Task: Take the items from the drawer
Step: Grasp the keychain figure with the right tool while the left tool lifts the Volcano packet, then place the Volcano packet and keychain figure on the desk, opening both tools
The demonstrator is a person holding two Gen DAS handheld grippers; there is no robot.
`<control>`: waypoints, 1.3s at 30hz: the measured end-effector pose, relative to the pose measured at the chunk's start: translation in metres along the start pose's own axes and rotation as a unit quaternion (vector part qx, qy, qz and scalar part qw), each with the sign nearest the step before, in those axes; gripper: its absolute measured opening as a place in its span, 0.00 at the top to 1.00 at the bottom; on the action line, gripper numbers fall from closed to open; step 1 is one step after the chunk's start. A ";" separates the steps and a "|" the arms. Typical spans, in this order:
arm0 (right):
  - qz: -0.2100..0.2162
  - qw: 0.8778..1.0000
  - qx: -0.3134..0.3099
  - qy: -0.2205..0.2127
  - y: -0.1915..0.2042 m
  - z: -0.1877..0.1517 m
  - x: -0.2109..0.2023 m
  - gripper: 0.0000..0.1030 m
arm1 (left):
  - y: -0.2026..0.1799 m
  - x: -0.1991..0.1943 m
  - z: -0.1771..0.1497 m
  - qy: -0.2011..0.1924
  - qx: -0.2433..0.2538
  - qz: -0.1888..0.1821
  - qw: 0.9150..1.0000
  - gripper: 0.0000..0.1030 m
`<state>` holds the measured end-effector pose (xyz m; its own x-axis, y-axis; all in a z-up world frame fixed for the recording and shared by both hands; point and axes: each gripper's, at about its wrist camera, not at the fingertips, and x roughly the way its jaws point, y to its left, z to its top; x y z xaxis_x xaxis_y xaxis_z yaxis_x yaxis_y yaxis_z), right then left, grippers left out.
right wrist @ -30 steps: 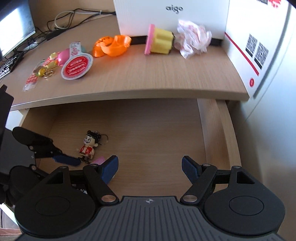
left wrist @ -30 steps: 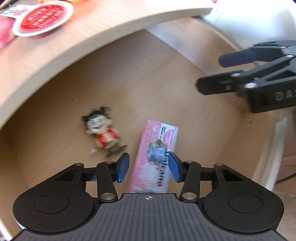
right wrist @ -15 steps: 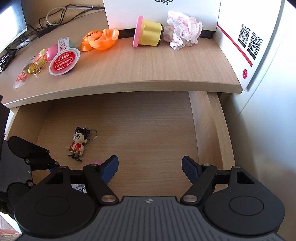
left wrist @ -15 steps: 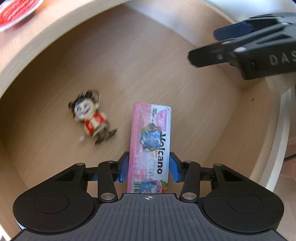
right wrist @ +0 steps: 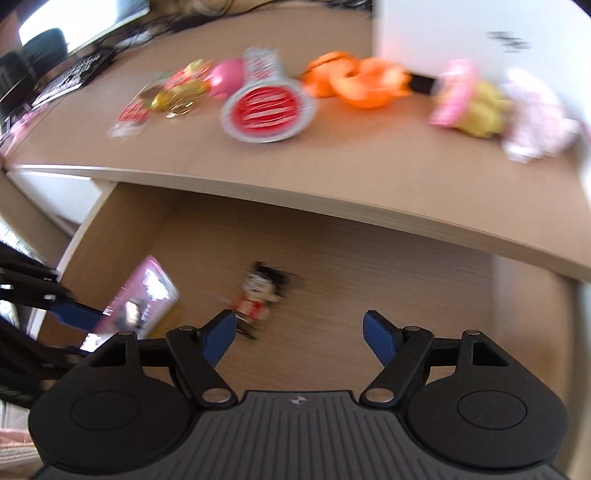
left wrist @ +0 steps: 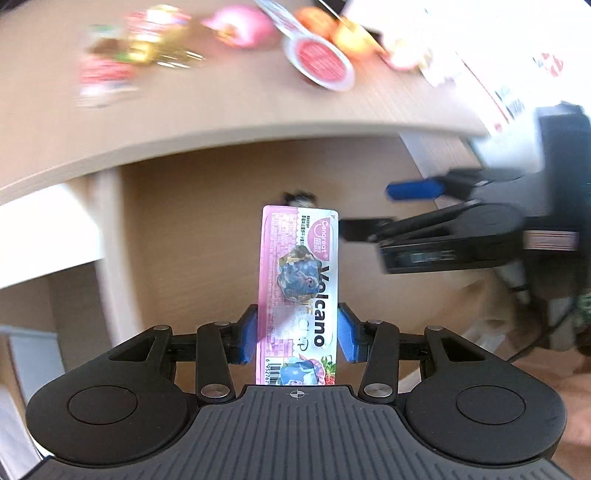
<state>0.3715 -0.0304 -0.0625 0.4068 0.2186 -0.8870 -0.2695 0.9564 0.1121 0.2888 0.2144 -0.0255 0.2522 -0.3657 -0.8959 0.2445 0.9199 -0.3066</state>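
My left gripper is shut on a pink "Volcano" snack packet, its blue pads pressing both long edges. The packet hangs lifted above the floor of the open wooden drawer. In the right wrist view the same packet shows at the left, tilted, in the left gripper's fingers. A small figure keyring with black hair and a red outfit lies on the drawer floor, just ahead of my right gripper, which is open and holds nothing. The packet hides most of the figure in the left wrist view.
The desk top overhangs the drawer's back. On it lie a red-lidded round tub, an orange toy, a yellow and pink plush, a pink ball, candy wrappers and a white box. A keyboard sits far left.
The left gripper closed on the pink packet and lifted it off the drawer floor, rolling as it rose. The right gripper swung left, so the figure now lies just ahead of its fingers.
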 end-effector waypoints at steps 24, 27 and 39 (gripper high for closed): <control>0.008 0.996 -0.067 0.052 0.065 0.021 0.048 0.70 | 0.015 -0.001 -0.012 -0.027 -0.084 0.008 0.996 0.53; 0.010 0.998 -0.051 0.029 0.066 0.009 0.009 0.70 | 0.008 -0.003 -0.015 -0.030 -0.071 0.003 0.997 0.53; -0.063 0.974 0.018 -0.216 0.021 0.022 -0.203 0.71 | -0.017 -0.106 0.054 -0.205 0.007 -0.007 0.979 0.53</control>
<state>0.3025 -0.0501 0.1304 0.7657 0.1526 -0.6249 -0.1666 0.9854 0.0364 0.3083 0.2302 0.0919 0.6027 -0.4077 -0.6860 0.2628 0.9131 -0.3118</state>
